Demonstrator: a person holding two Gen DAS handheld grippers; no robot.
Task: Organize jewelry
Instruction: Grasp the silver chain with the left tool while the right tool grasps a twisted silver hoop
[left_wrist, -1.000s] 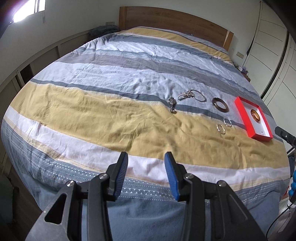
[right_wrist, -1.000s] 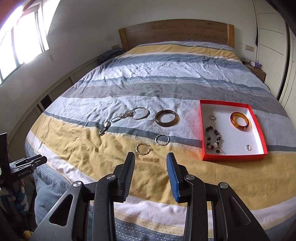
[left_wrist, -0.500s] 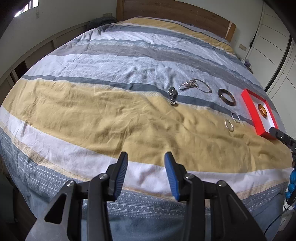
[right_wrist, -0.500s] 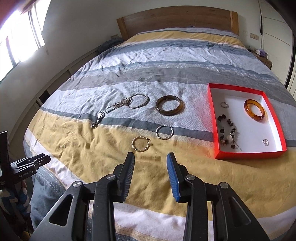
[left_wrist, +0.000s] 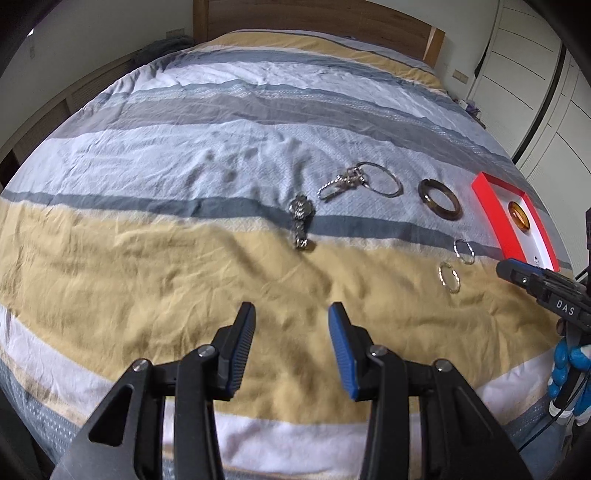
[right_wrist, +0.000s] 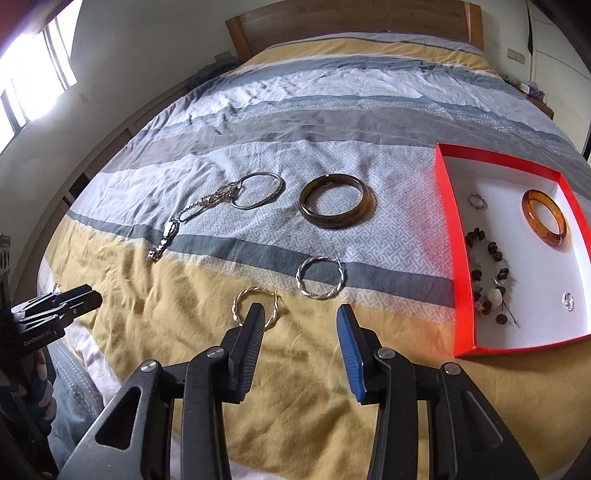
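Both claws hang released over the bed (right_wrist: 332, 110), holding nothing: the right claw (right_wrist: 300, 317) is poised above the yellow stripe of the striped duvet (left_wrist: 147, 266), and the left claw (left_wrist: 291, 314) is above the same stripe further to the left. Just past the right claw's left finger (right_wrist: 255, 325) lies a twisted gold hoop (right_wrist: 255, 303), partly hidden by that fingertip, and beside it, a little further on, lies a twisted silver hoop (right_wrist: 320, 277) across the dark grey stripe. To the right sits an open red box (right_wrist: 461, 258) with a white floor, holding a dark beaded bracelet (right_wrist: 487, 273), an amber bangle (right_wrist: 544, 216), a small silver ring (right_wrist: 477, 201) and a tiny clear piece (right_wrist: 568, 301). Beyond the hoops, on the pale patterned stripe, a dark brown bangle (right_wrist: 334, 201) lies flat, well apart from the box. Left of it rests a thin silver bangle (right_wrist: 256, 191) with a chain (right_wrist: 207, 203) attached, trailing toward a silver watch (left_wrist: 301, 221), which lies straight ahead of the left claw. At the far end stands a wooden headboard (right_wrist: 351, 18).
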